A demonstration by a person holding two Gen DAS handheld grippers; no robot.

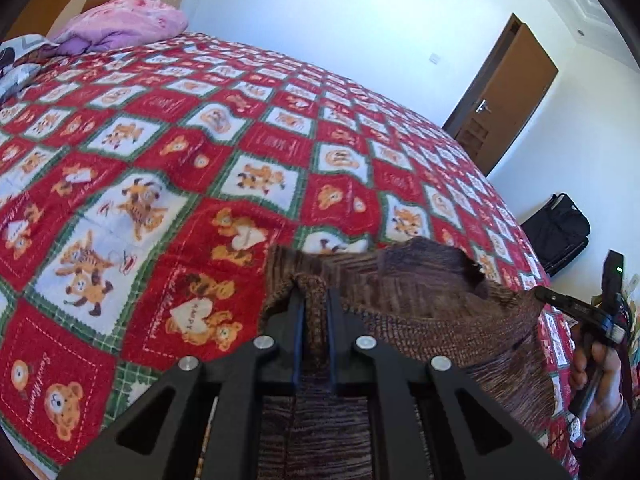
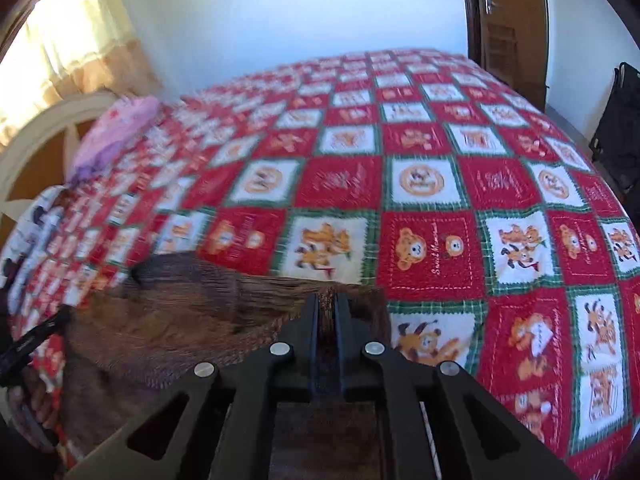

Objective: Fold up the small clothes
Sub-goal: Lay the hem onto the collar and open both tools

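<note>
Brown knit garment | bedspread squares read "Sweet Memories" (partly blurred)

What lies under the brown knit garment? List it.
Under the brown knit garment lies the red teddy-bear bedspread, visible around its edges. The patch directly beneath is covered, so anything there cannot be seen.

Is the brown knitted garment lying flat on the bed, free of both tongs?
No, the brown knitted garment is pinched by the left tongs.
</note>
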